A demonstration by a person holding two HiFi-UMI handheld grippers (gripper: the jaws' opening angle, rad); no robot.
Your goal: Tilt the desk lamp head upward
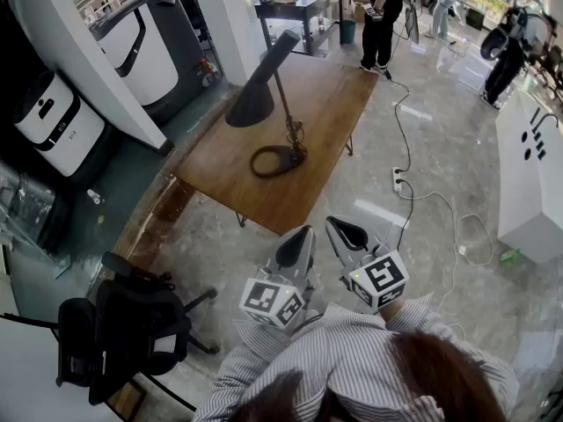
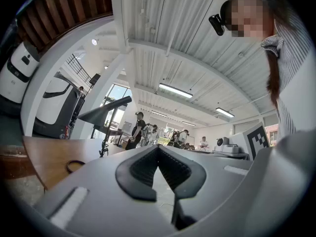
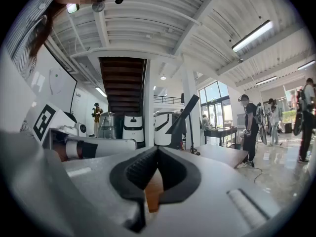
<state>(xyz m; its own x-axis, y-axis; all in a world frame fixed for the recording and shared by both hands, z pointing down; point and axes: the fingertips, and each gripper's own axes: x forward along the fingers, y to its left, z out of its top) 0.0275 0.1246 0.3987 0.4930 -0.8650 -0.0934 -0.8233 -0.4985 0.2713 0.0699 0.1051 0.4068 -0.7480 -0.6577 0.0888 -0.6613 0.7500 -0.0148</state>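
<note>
Left hand-held gripper (image 1: 299,236) & right hand-held gripper (image 1: 343,229): jaws together, empty; I should reach lamp head (image 1: 258,95), lift rim slowly.

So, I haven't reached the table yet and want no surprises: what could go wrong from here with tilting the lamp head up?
The black desk lamp stands on a thin stem over a small ring base; an upward push could tip or slide it on the brown wooden table. The white power strip lies on the floor beside the table and may trip you on the way in.
</note>
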